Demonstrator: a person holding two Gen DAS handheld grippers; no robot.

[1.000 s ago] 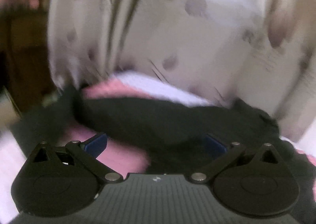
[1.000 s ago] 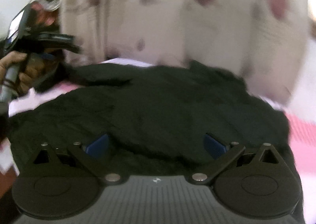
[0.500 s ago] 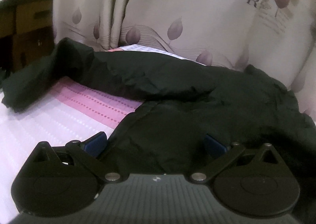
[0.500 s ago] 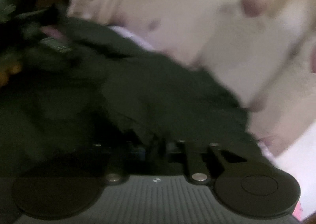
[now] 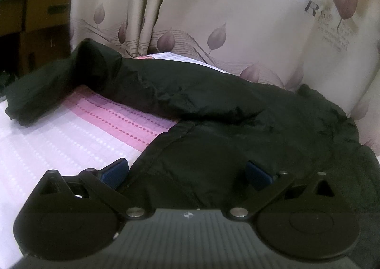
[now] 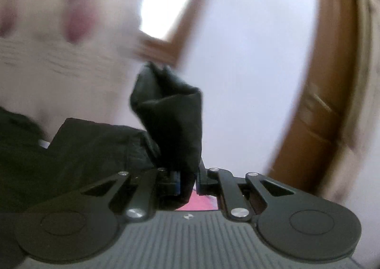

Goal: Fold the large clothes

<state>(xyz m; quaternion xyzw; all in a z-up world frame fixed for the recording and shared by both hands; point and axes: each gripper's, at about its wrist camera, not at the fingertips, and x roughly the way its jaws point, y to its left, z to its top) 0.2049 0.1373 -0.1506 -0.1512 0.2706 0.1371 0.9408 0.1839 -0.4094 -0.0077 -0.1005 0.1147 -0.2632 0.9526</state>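
A large black jacket lies spread on a pink and white bedspread, one sleeve stretched to the left. My left gripper hovers low over the jacket's near edge, open, with the fabric lying between its blue pads but not pinched. In the right wrist view my right gripper is shut on a bunched fold of the black jacket, which stands up from the jaws. The rest of the jacket trails off to the left. That view is blurred by motion.
A beige curtain with purple leaf prints hangs right behind the bed. Brown cardboard boxes stand at the far left. The right wrist view faces a white wall and a brown wooden door frame.
The right gripper went from open to shut on jacket fabric and swung fast to the right, lifting the fold. The left gripper sank toward the jacket, then held still.
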